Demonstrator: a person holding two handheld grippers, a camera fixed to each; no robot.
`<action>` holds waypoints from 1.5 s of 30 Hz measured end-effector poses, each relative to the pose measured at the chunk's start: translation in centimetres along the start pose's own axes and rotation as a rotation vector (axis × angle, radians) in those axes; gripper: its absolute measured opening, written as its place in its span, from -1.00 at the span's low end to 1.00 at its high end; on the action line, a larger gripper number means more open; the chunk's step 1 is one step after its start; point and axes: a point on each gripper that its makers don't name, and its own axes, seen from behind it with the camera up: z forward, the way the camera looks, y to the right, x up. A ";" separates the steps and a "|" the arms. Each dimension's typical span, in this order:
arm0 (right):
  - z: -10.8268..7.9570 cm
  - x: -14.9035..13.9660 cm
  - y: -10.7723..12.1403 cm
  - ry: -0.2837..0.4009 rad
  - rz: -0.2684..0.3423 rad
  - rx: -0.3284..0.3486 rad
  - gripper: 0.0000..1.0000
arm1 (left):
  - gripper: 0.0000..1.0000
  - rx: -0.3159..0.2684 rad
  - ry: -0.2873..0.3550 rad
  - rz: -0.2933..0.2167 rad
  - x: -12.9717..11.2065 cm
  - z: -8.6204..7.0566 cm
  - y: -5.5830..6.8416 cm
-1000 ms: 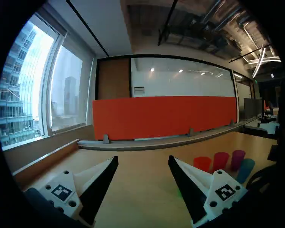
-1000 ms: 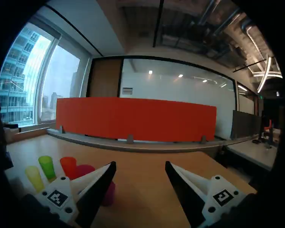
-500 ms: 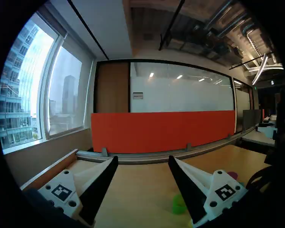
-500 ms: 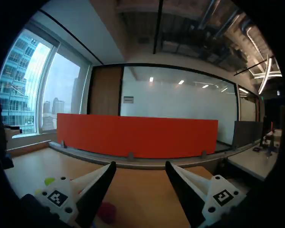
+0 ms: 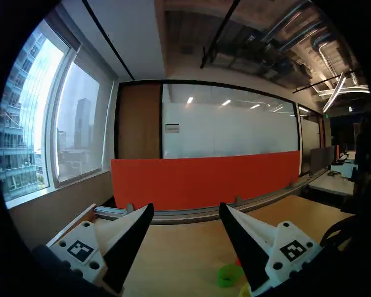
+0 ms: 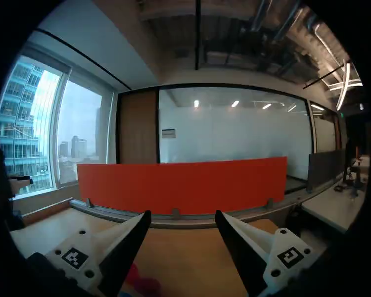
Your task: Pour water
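Both views look level along the desk. My left gripper (image 5: 185,207) has its white, wedge-shaped fingers spread wide with nothing between them. My right gripper (image 6: 182,214) is likewise wide and empty. The desk (image 5: 185,252) is smooth pale wood, bare ahead of both grippers up to its far edge, where a grey rail (image 5: 185,214) carries a flat matte orange panel (image 5: 205,180). Along the desk's left edge a raised wooden lip (image 5: 74,222) runs below the window (image 5: 32,128). The green cup (image 5: 229,275), round translucent plastic, stands toward the desk's near edge, just beside the inner face of my left gripper's right finger, upright, long axis vertical, open rim up. In the right gripper view a pink cup (image 6: 147,286) and a red cup (image 6: 132,273) show at the near edge, partly hidden behind the left finger. I cannot tell which way they point.
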 end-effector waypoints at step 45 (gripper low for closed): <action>-3.6 -4.7 -10.8 -0.158 -0.156 0.564 1.00 | 0.96 -0.456 -0.139 0.002 -5.5 0.7 6.5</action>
